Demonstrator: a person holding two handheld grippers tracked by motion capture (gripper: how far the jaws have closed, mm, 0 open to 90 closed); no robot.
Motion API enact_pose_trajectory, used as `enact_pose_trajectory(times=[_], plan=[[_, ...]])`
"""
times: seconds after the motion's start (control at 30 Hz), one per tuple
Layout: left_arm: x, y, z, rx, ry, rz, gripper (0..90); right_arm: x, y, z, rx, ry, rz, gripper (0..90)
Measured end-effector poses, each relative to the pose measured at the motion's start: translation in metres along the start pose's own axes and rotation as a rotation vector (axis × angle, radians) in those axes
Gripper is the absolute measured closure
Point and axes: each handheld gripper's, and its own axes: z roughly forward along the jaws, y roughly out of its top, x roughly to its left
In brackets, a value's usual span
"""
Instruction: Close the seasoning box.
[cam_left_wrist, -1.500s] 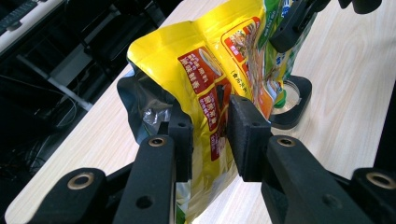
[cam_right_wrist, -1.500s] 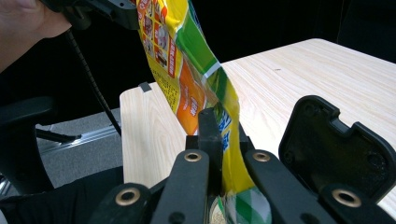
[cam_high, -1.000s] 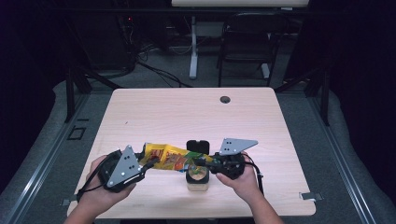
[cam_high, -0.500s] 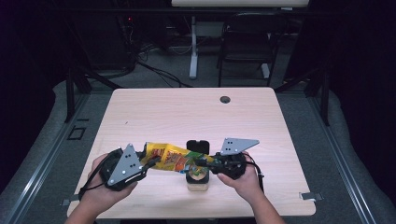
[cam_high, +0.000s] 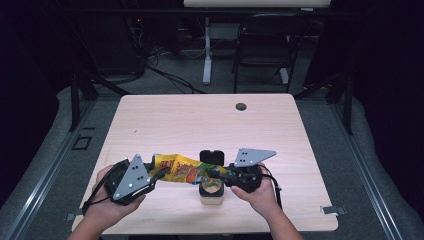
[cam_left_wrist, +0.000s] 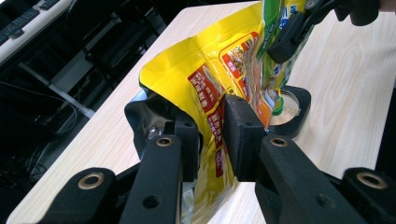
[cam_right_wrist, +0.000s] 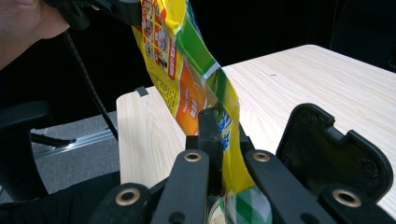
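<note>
- Over the table's (cam_high: 165, 120) 6 o'clock edge: yellow pouch (cam_high: 182, 169) slung between 2 grippers, mouth above the open container (cam_high: 211, 191).
- Left gripper (cam_left_wrist: 212, 135) has just been closing, pinching the pouch's bottom; right gripper (cam_right_wrist: 219, 140) clamped on its top.
- Risk: over-tilting would likely spill contents past the rim; the black lid (cam_high: 212, 157) sits at 12 o'clock.

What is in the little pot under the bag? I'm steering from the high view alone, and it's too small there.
Observer: Pale grains lie in the pot, seen in the left gripper view.
Operator: Does the right tool hold the bag?
Observer: Yes, its jaws pinch the bag's lower end just above the pot.
Operator: And the left tool?
Observer: Its jaws have just been closing, with the bag's other end between them, pressing on it.
</note>
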Motion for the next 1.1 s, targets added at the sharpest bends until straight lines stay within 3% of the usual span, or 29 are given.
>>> enact_pose_trajectory(times=[0.33,1.1], plan=[[-0.0007,0.0028,0.0007,0.009,-0.006,0.018,80.0,-0.0024,-0.0010,-0.0001,-0.012,-0.014,0.004,89.8],[-0.0024,0.0040,0.0028,0.011,-0.023,0.023,82.6,-0.0064,-0.0037,-0.0021,0.006,0.017,0.014,89.8]])
